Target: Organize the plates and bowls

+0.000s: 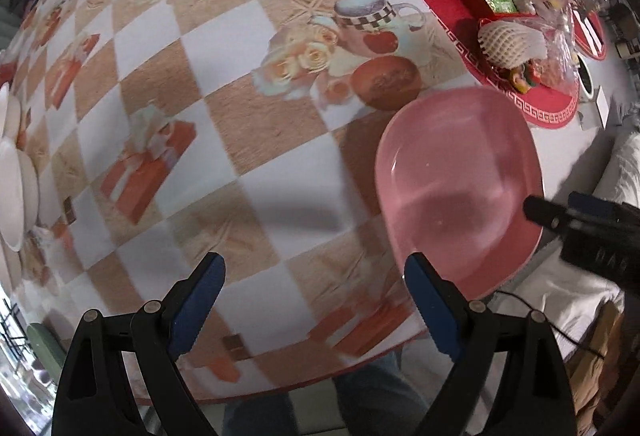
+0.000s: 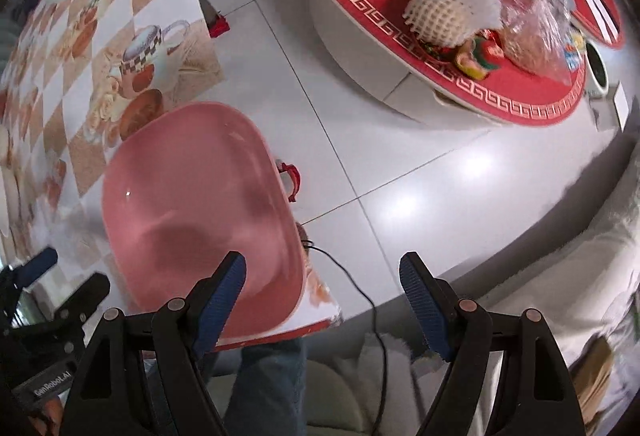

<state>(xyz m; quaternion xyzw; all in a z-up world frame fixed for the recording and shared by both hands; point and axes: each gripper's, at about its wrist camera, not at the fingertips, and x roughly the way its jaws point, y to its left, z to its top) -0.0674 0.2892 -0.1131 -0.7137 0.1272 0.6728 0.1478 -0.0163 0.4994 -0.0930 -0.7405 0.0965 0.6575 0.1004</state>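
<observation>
A table (image 1: pixel 224 124) covered in a checked cloth printed with teapots fills most of the left wrist view, and a low round stand (image 2: pixel 400 48) topped with a red mat and snack packets sits on the tiled floor beyond it. A pink plate (image 1: pixel 456 176) lies flat at the table's near right corner, with white bowls (image 1: pixel 16 180) stacked at the far left edge. The left gripper (image 1: pixel 316 300) hangs over the cloth with its jaws apart and nothing between them, and the right gripper (image 2: pixel 322 296) is likewise spread wide and empty, its left finger above the plate's near rim.
</observation>
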